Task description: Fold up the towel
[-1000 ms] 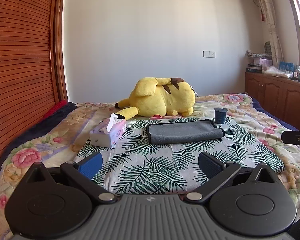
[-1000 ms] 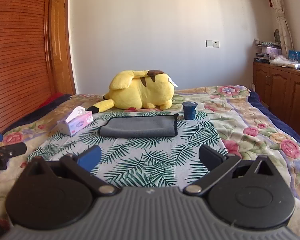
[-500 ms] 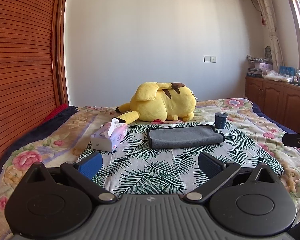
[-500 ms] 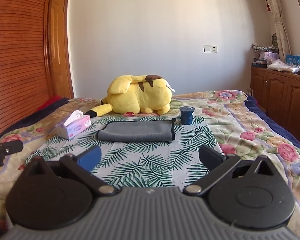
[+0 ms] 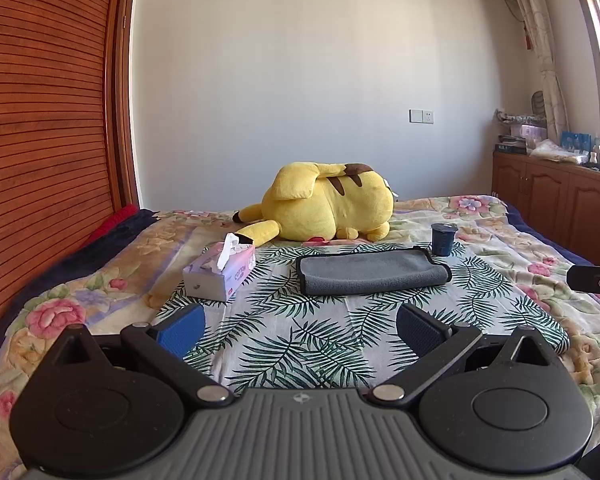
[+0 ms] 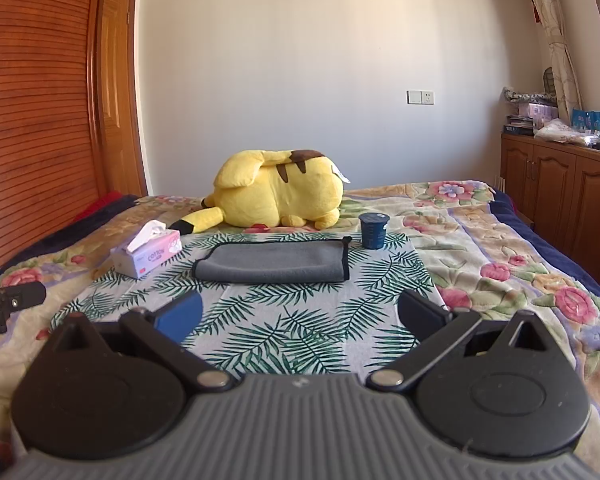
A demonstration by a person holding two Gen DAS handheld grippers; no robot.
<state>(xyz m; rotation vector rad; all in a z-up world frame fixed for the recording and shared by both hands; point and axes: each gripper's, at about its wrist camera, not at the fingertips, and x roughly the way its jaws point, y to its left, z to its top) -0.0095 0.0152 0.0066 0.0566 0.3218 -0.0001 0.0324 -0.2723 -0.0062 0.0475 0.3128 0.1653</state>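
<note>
A grey towel (image 5: 370, 270) lies folded into a long flat strip on the leaf-print cloth (image 5: 300, 340) on the bed; it also shows in the right wrist view (image 6: 272, 262). My left gripper (image 5: 300, 326) is open and empty, held well short of the towel. My right gripper (image 6: 300, 316) is open and empty too, also well back from it. Part of the right gripper shows at the right edge of the left wrist view (image 5: 596, 278), and part of the left gripper at the left edge of the right wrist view (image 6: 8, 300).
A yellow plush toy (image 5: 324, 208) lies behind the towel. A tissue box (image 5: 220, 272) stands left of the towel and a dark blue cup (image 5: 443, 238) at its far right corner. Wooden wardrobe on the left, wooden cabinets (image 5: 560, 208) on the right.
Both grippers have tilted up a little, so the bed and towel sit lower in both views. The towel has not moved and both grippers stay open.
</note>
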